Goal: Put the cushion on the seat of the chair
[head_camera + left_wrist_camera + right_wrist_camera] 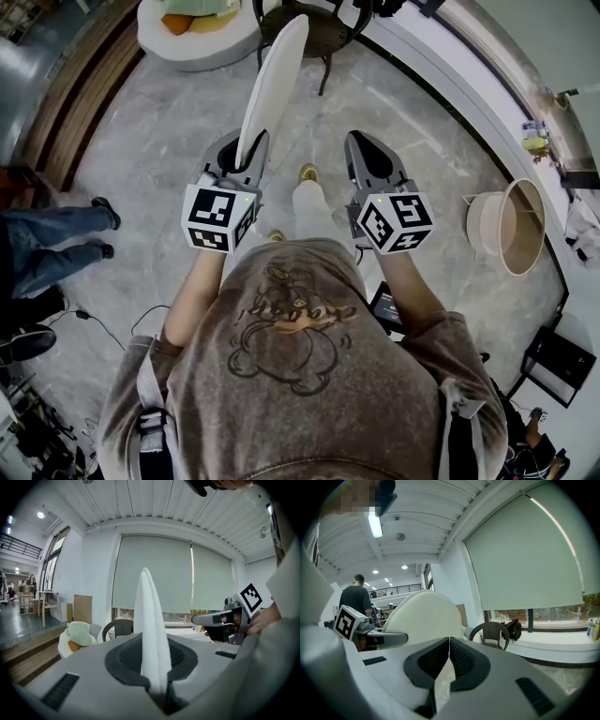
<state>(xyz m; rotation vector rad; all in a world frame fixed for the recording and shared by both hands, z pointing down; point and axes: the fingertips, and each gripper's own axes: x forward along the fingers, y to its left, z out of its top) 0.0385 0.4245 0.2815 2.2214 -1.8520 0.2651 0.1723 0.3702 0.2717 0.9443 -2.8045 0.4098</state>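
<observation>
A white round cushion (272, 84) stands on edge in front of me, and my left gripper (246, 157) is shut on its lower rim. In the left gripper view the cushion (149, 620) rises edge-on from between the jaws of the left gripper (154, 672). My right gripper (361, 142) is level with the left one, apart from the cushion, shut and holding nothing. From the right gripper (449, 641) the cushion's broad face (424, 616) shows at the left. The dark wicker chair (319, 33) stands just beyond the cushion's top edge; it shows as the chair (119, 627) and the chair (492, 634).
A white round pouf (192, 37) with a green and orange soft toy sits left of the chair. A white window ledge (450, 75) curves along the right, with a round tub (511, 225) below it. A person's legs (47, 248) stand at the left beside wooden steps (75, 103).
</observation>
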